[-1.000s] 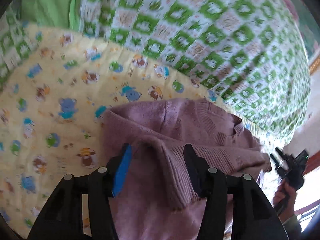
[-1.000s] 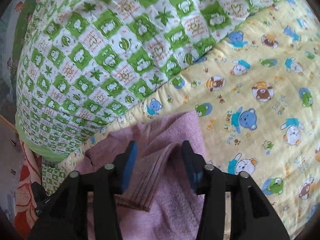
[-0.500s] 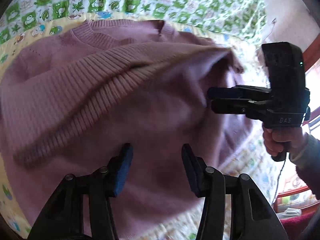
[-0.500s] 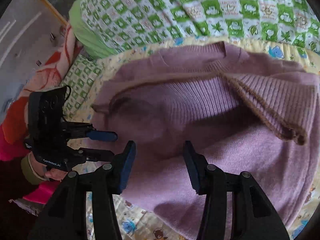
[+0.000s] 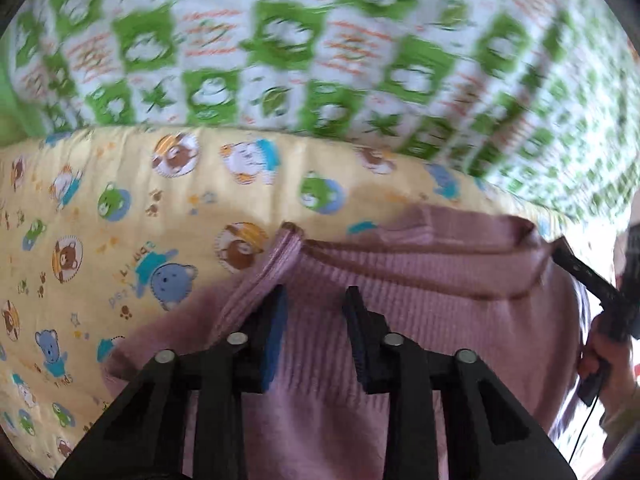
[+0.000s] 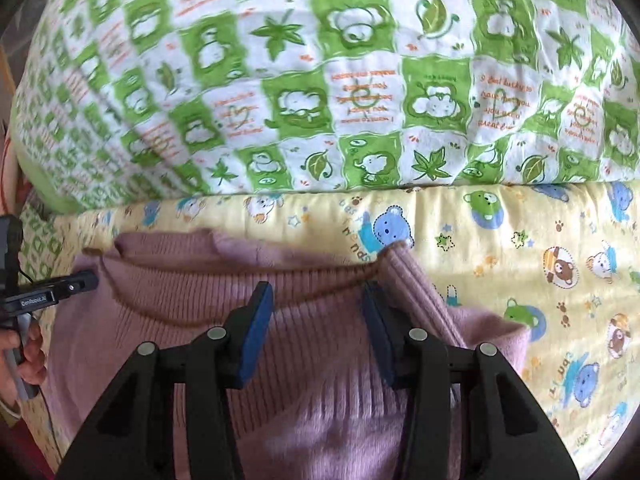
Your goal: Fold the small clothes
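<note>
A mauve knit sweater (image 5: 420, 280) lies on the yellow cartoon-print sheet (image 5: 120, 220), a ribbed band with a brown edge running across it. My left gripper (image 5: 316, 312) hangs over its left part beside a ribbed sleeve fold (image 5: 276, 256). Its jaws are closing with knit fabric between them, and a gap still shows. In the right wrist view my right gripper (image 6: 318, 300) is over the sweater (image 6: 180, 320) next to the other ribbed fold (image 6: 412, 292). Its jaws are also closing around the fabric, pads apart. Each view catches the other gripper at the sweater's far edge (image 5: 572, 264) (image 6: 80, 282).
A puffy green-and-white checked quilt (image 6: 340, 80) (image 5: 320, 60) rises just beyond the sweater. The yellow sheet (image 6: 560, 260) spreads out to either side. A person's hand (image 5: 600, 356) (image 6: 28, 352) grips each handle near the bed's edge.
Half a second ago both views looked across the sweater's body. Now both grippers sit further forward with the quilt filling the top. The left jaws have narrowed markedly, the right slightly.
</note>
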### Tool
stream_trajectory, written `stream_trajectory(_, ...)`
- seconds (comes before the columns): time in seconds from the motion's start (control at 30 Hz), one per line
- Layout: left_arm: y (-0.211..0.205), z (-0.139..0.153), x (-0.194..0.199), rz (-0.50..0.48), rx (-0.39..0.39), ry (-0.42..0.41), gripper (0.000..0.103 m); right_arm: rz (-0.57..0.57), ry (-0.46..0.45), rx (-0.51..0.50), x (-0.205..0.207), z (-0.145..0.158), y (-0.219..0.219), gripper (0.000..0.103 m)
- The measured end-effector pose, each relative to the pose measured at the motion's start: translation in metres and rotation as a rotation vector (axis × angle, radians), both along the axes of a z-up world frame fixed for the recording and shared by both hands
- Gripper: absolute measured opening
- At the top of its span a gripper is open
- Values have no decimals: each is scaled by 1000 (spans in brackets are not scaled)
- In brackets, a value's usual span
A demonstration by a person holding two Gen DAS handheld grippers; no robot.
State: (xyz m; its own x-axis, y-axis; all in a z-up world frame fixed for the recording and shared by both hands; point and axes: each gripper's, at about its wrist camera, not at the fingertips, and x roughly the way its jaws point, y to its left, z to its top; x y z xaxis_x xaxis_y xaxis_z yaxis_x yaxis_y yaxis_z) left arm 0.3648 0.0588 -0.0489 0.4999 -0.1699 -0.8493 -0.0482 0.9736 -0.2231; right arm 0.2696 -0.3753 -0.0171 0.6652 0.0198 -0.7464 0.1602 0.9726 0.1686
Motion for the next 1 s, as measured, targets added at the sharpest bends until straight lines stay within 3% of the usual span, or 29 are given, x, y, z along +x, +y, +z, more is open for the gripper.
stream_trajectory(0.17,15,12,-23,20,-11,-31,27,-65,-43,4,-11,14,-3,48)
stream_trajectory(0.3,3,30,-49,-47,-9,-57,49,-43,-88,20,-37,36,-2,49)
stream_trajectory(0.37,-8,36,-63,-89,-15,-58,58,13,-82,59,-47,41,1,49)
stream_trajectory(0.47,-20,46,-80,-108,-7,-69,64,149,-53,86,-44,44,25,49)
stream_trajectory(0.6,-13,51,-101,-32,96,-111,79,271,1,95,-30,37,62,50)
stream_trajectory(0.67,-4,50,-103,0,118,-102,80,309,24,57,-22,30,80,50)
stream_trajectory(0.9,26,25,-72,41,111,-23,80,356,136,-17,7,-9,114,50)
stream_trajectory(0.93,27,21,-68,42,115,-9,76,356,143,-17,9,-12,115,45)
stream_trajectory(0.97,27,16,-64,41,124,8,57,353,143,-16,9,-13,115,24)
stream_trajectory(1.0,26,12,-60,28,120,26,29,348,149,-13,11,-15,114,11)
